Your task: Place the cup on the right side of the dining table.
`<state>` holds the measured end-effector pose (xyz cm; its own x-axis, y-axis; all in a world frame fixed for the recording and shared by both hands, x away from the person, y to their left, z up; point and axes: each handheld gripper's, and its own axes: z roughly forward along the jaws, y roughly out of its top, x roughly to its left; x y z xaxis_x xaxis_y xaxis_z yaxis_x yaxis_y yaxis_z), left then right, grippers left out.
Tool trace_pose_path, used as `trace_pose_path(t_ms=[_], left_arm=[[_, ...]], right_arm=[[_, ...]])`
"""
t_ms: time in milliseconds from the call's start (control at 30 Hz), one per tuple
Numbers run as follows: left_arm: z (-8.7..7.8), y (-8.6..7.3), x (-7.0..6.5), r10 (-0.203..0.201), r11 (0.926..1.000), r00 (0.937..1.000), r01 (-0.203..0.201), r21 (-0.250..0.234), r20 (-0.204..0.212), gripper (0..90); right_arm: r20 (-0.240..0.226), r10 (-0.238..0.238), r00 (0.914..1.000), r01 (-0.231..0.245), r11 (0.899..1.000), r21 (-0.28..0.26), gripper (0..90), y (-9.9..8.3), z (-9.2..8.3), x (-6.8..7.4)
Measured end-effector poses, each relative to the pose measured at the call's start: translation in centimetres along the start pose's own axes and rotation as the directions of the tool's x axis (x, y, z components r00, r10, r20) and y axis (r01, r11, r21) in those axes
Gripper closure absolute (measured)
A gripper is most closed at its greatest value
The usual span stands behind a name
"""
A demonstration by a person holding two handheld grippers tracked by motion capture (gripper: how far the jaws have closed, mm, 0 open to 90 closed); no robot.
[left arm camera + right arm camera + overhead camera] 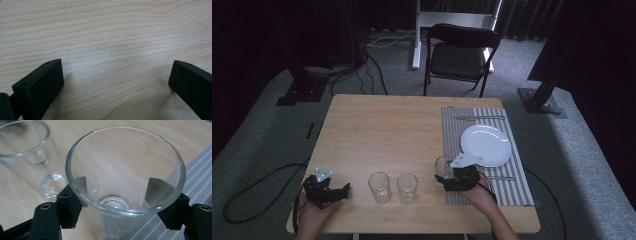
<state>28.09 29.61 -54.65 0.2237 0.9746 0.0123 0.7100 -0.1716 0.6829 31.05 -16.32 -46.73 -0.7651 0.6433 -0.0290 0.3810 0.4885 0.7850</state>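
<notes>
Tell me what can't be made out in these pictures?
- High view: the right claw covers most of the glass it straddles, so contact is unclear there.
- Right gripper view: the held glass hides the jaw tips; whether they press its wall is uncertain.
- High view: the utensil beyond the white plate is too small to name; another by the placemat sits partly behind the hand.
- Left gripper view: both jaws are cut off by the bottom edge.

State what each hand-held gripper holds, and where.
Right hand-held gripper: clear drinking glass, jaws around its lower body. Left hand-held gripper: open, holding nothing.
</notes>
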Motion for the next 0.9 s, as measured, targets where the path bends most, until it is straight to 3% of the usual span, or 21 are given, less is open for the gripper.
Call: trace_pose_path(t_ms=[267,400,900], left_arm=[[0.0,0.0,0.0,0.0,1.0,1.0,0.0,0.0,0.0,0.3],[0.0,0.0,0.0,0.0,1.0,1.0,0.0,-0.001,0.0,0.3],[0.0,0.0,0.0,0.0,1.0,1.0,0.0,0.0,0.0,0.4]], right_arm=[[0.085,0.031,0.9959,-0.029,0.999,-0.02,29.9,2.0,-0.2,-3.2],[0.094,0.052,0.9942,-0.05,0.999,-0.019,29.9,2.8,0.1,-4.7],[0.189,0.113,0.9754,-0.114,0.993,-0.002,29.9,5.9,2.8,-9.3]])
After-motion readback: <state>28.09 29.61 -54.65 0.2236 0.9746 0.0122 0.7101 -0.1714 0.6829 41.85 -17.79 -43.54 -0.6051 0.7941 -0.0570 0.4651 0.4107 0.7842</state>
